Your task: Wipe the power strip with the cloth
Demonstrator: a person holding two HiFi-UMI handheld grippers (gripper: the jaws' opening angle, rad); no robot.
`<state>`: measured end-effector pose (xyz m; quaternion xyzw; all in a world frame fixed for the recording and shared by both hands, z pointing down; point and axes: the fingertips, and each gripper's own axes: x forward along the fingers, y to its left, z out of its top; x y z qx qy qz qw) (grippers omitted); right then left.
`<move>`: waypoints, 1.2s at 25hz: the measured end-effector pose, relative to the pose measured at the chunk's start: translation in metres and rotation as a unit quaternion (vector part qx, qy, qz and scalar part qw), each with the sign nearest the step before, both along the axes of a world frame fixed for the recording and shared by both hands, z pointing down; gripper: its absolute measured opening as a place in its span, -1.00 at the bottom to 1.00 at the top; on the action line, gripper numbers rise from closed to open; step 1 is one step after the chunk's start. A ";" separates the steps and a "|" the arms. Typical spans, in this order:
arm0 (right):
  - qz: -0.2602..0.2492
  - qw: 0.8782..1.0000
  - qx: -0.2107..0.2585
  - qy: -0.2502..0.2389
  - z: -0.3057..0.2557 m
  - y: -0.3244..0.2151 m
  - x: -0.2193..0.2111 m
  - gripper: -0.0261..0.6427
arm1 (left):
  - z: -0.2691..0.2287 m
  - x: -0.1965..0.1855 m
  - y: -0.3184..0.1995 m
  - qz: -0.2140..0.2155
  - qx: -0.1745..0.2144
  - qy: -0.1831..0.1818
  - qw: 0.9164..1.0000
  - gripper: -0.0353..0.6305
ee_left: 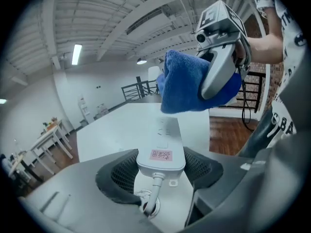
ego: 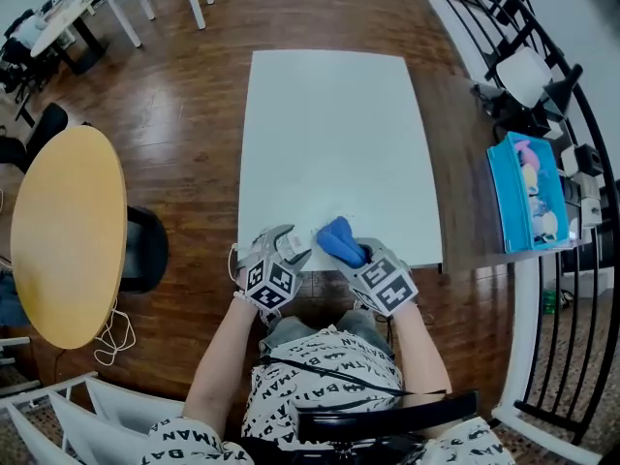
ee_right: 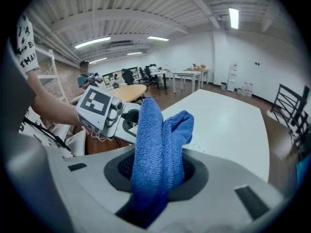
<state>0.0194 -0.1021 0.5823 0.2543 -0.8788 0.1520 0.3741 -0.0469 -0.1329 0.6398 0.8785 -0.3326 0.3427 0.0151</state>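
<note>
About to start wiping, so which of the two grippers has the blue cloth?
The right gripper: the blue cloth is pinched between its jaws, while the left gripper is clamped on the white power strip instead.

The cloth is bright blue. The power strip is white with a small pink label (reddish writing on it). The bench is plain white and the floor is dark brown wood. The left tool and the right tool are grey, with black-and-white square markers.
</note>
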 end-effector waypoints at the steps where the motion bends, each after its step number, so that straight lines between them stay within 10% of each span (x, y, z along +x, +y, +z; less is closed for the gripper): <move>1: -0.020 1.000 0.006 0.003 -0.005 0.003 -0.008 -0.55 | -0.010 -0.001 0.001 -0.001 0.014 -0.003 1.000 -0.02; 14: -0.137 0.988 0.070 0.009 -0.057 0.028 -0.054 -0.55 | -0.088 0.023 0.013 0.026 0.121 -0.052 0.991 -0.02; 30: 0.007 0.991 0.099 0.091 -0.047 -0.021 0.076 -0.54 | -0.102 0.020 0.030 0.064 0.125 -0.005 0.990 -0.02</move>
